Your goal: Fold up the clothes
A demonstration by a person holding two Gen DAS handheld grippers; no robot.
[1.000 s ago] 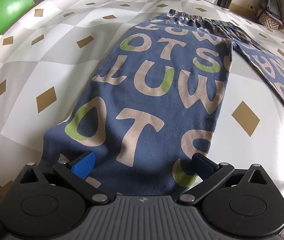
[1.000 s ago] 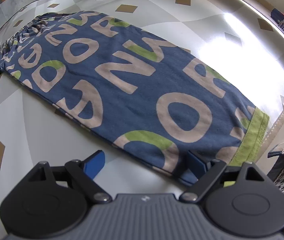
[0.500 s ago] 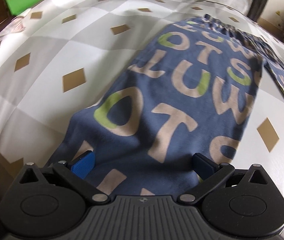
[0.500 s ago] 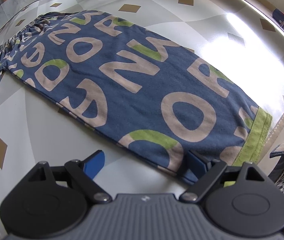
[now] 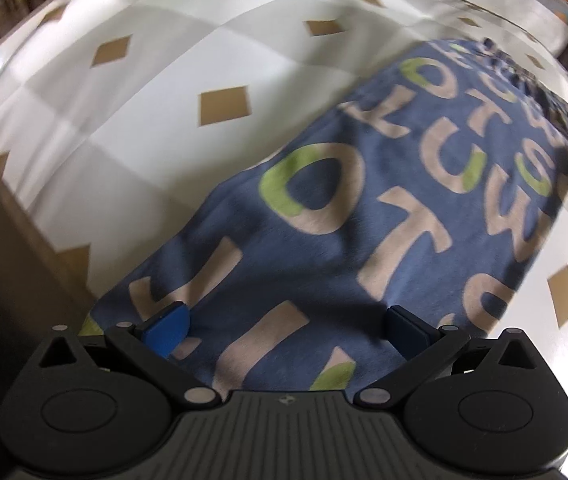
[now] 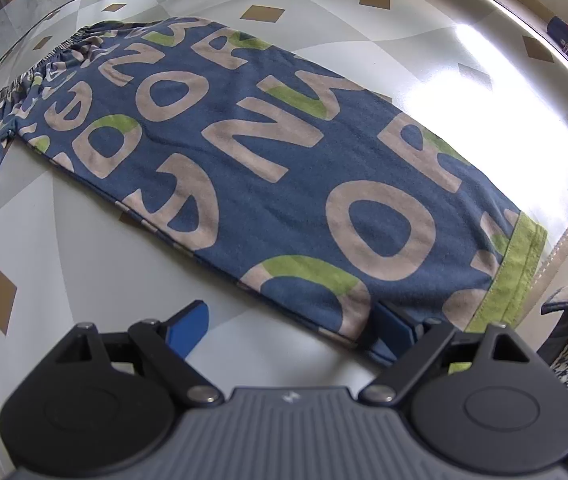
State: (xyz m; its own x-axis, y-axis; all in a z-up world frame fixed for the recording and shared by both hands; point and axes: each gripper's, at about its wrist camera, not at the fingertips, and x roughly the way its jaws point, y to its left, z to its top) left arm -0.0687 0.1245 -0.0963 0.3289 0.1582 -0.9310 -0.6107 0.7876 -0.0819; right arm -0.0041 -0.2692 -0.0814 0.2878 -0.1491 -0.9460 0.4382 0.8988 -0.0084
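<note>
The blue letter-print trousers (image 6: 268, 168) are spread flat on the diamond-patterned worktop (image 6: 424, 32), each cuff end straddled by a wide-open, empty hand-held gripper, left (image 5: 286, 326) and right (image 6: 290, 326), apparently for lifting into a fold.

The trousers (image 6: 268, 168) were soft, matt cloth with a faintly napped, fleecy face, the printed letters lying flat in the weave and a stitched hem (image 6: 512, 276) at the leg end. The tablecloth (image 6: 484, 80) looked like smooth, glossy vinyl, throwing hard glare. Both grippers (image 5: 286, 326) (image 6: 292, 322) were matt black plastic with ribbed housings, metal pivot pins and smooth blue pads (image 6: 188, 320).
</note>
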